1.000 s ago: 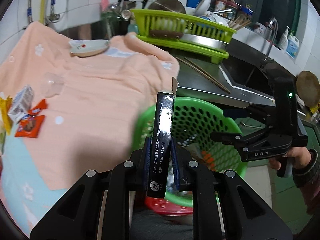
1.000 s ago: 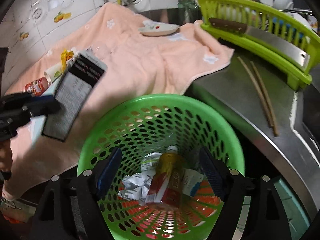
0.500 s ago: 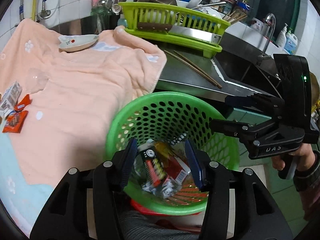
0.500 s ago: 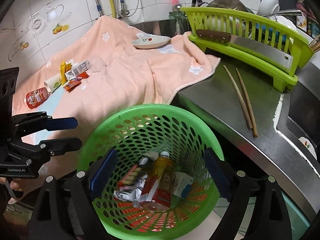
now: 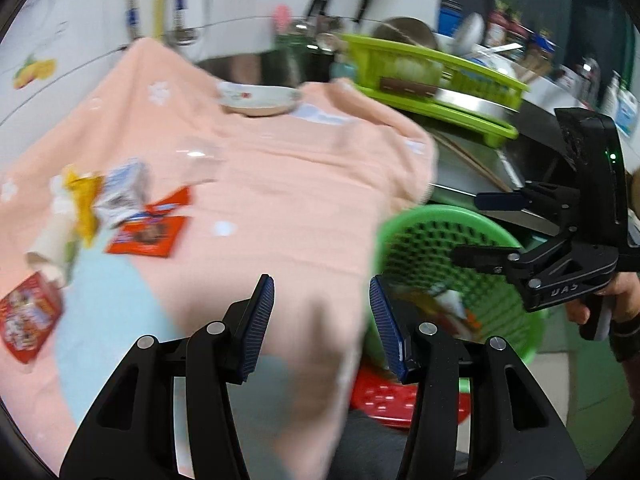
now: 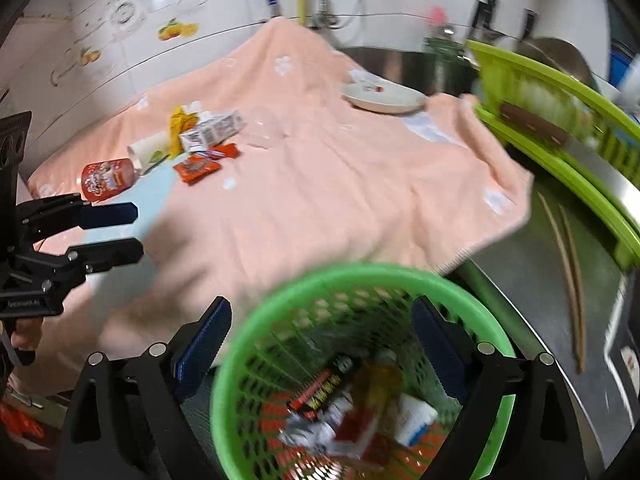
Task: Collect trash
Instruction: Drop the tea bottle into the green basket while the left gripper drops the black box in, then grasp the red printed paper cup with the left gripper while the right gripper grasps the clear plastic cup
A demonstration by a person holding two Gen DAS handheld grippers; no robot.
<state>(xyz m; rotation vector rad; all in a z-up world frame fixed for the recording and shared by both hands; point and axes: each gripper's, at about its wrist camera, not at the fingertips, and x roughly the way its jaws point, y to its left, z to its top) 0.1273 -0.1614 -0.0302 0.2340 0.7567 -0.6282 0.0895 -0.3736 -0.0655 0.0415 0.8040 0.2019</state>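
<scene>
My left hand-held gripper [image 5: 322,320] stands partly open and empty, and my right hand-held gripper [image 6: 322,344], jaws just widened, grips nothing – the green basket [image 6: 472,300] merely sits between them. Several pieces already lie in it; a cluster of wrappers [image 6: 196,148] waits on the towel-covered counter [image 6: 340,184] – I judge roughly half done

"DAS" on right gripper [image 5: 476,230]

One basket [image 6: 280,300], one plate [image 6: 384,98], one towel [image 6: 320,200]. Two chopsticks [image 6: 568,268], two grippers [image 5: 320,320] [image 6: 320,344], two orange wrappers [image 6: 198,168].
</scene>
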